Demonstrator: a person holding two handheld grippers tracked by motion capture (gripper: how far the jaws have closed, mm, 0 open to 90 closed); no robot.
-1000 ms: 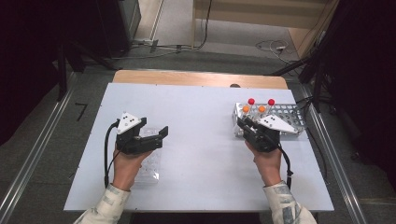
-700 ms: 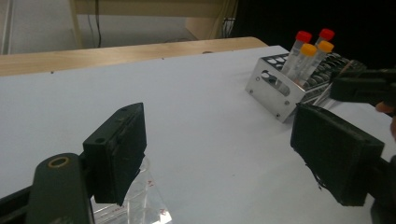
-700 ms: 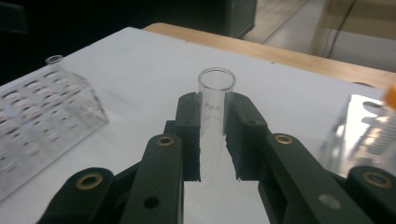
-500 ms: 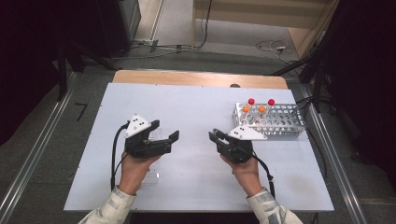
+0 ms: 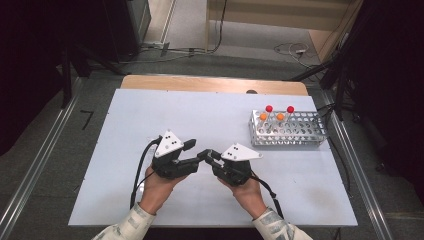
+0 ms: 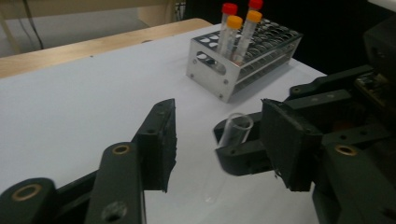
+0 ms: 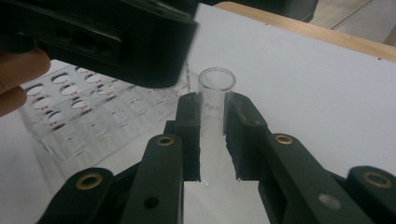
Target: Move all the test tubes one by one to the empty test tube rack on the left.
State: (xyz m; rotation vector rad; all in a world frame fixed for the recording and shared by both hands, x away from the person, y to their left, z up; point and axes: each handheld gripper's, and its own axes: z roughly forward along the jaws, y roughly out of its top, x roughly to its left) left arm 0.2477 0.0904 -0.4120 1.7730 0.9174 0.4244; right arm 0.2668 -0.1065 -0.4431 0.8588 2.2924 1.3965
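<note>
The right hand-held gripper [image 7: 212, 135] is clamped on a clear, uncapped tube [image 7: 214, 112] and has carried it from the metal rack [image 5: 287, 131] at the far right to the middle of the counter [image 5: 150, 110]. The left hand-held gripper [image 6: 219, 140] has come in from the left to meet it; its jaws have just been closing, yet they stand apart, with the tube's open mouth between them and untouched. This looks like a handover about to happen. Four capped tubes [image 5: 277, 112] stand in the rack.

Left gripper [image 5: 196, 151] and right gripper [image 5: 208, 155] meet tip to tip, well left of the metal tube rack [image 5: 288, 129]. Rack holds four capped tubes [image 5: 279, 118], red and orange. Both sit on the white table [image 5: 150, 110].
</note>
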